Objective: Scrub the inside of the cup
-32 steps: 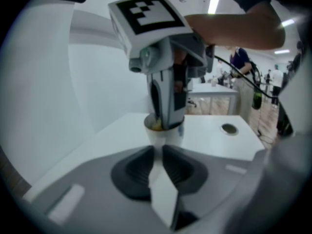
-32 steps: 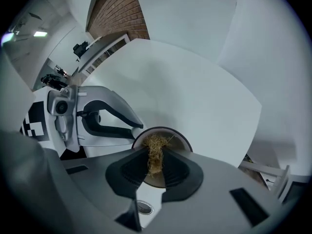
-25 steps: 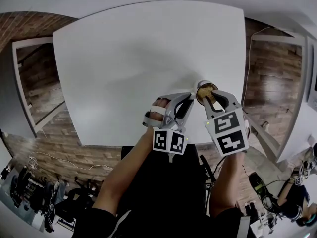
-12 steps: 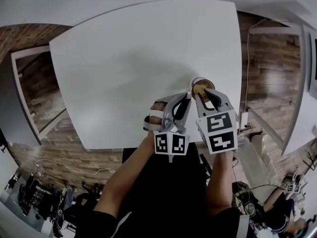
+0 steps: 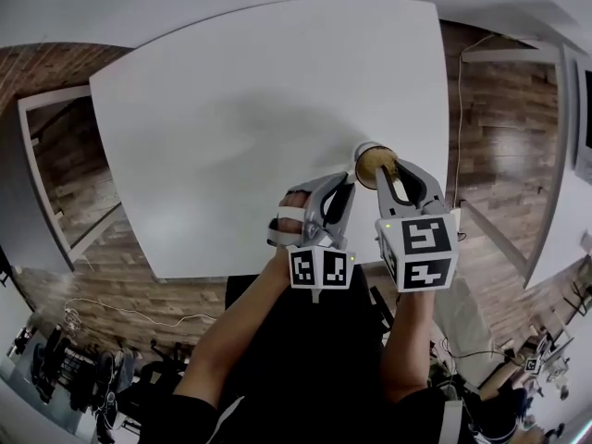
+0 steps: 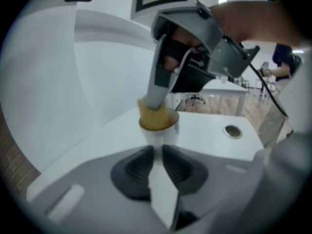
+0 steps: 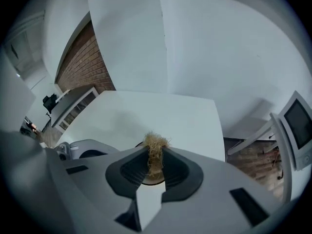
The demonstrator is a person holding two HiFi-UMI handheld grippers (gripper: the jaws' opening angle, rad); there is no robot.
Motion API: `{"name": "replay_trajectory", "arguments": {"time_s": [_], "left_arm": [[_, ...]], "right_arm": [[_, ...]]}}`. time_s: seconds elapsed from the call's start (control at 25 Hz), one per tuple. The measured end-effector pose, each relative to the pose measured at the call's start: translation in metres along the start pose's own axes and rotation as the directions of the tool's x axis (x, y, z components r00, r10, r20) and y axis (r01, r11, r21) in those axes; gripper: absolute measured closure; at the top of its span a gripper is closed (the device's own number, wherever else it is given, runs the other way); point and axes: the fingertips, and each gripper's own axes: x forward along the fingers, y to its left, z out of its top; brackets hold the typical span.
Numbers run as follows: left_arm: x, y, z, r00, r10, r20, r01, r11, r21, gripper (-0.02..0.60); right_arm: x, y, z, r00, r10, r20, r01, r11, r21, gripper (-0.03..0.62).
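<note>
A small white cup (image 5: 362, 152) stands near the table's front right edge, with a yellow-brown fibre scrubber (image 5: 375, 163) stuffed inside it. My right gripper (image 5: 390, 172) points steeply down into the cup, shut on the scrubber (image 7: 155, 150). In the left gripper view the cup (image 6: 162, 133) sits right at the jaw tips, and one right finger (image 6: 157, 89) presses into the scrubber (image 6: 155, 118). My left gripper (image 5: 344, 191) reaches the cup's side from the left. Its pads (image 6: 141, 162) are close together on the white foot of the cup.
The white table (image 5: 250, 100) stretches away behind the cup, with its front edge just under both grippers. Wooden floor (image 5: 504, 137) lies to the right. A second table with a round cable hole (image 6: 232, 130) and a standing person (image 6: 282, 65) are beyond.
My right gripper has rolled and swung a little to the right over the cup, still holding the scrubber. The left gripper and the cup have stayed where they were.
</note>
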Motion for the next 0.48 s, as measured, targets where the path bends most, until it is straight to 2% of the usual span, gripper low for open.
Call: {"name": "replay_trajectory", "arguments": {"time_s": [0.16,0.36,0.48], "left_arm": [[0.0,0.0,-0.001,1.0,-0.003,0.002,0.003,1.0,0.011,0.518],[0.0,-0.002,0.0,1.0,-0.006,0.004,0.005,1.0,0.024,0.517],[0.0,-0.002,0.0,1.0,-0.007,0.0,0.007,0.999,0.036,0.515]], "right_arm": [[0.009,0.002,-0.002,1.0,-0.019,-0.024,0.018,0.999,-0.043,0.54],[0.03,0.008,-0.015,0.988,-0.041,-0.15,0.018,0.989,-0.148,0.54],[0.04,0.012,-0.022,0.972,-0.059,-0.228,0.001,0.97,-0.244,0.54]]}}
